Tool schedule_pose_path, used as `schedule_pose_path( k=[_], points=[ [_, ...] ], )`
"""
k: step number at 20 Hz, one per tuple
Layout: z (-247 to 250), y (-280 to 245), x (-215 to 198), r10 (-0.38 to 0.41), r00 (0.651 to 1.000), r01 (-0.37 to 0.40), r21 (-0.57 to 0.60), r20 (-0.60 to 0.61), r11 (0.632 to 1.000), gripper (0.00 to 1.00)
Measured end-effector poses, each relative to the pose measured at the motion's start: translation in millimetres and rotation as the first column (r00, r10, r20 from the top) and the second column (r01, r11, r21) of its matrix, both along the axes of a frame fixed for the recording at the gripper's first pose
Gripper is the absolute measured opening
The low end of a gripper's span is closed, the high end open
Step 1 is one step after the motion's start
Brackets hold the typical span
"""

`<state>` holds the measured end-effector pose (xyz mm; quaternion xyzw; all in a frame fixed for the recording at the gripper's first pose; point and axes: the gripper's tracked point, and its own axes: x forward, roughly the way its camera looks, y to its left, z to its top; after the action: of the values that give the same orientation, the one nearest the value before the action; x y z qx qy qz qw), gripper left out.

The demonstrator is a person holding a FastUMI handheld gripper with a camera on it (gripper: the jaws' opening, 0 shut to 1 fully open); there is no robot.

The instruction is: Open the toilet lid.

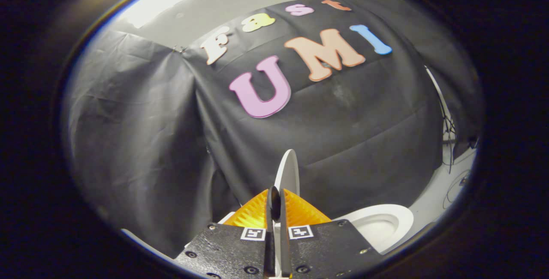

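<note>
The white toilet lid stands raised on edge, rising up from between my two orange fingers. My gripper is shut on the lid's rim, one finger pressed on each face. Below and to the right of the fingers lies the white toilet bowl with its seat rim showing, open to view. The lid's lower part is hidden behind the fingers and the black gripper body.
Black cloth of the booth wall hangs close behind the toilet, folding into a corner to the left. A pale floor with thin cables runs along the right of the bowl.
</note>
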<state>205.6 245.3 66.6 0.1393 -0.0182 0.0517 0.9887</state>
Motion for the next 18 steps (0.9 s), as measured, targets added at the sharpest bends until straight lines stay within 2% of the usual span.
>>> schedule_pose_path(
  k=[8, 18],
  points=[
    [4, 85, 12, 0.121, 0.993, -0.122, -0.173, -0.016, 0.977, 0.05],
    [-9, 166, 25, 0.224, 0.973, -0.228, -0.277, -0.048, 0.933, 0.06]
  ],
)
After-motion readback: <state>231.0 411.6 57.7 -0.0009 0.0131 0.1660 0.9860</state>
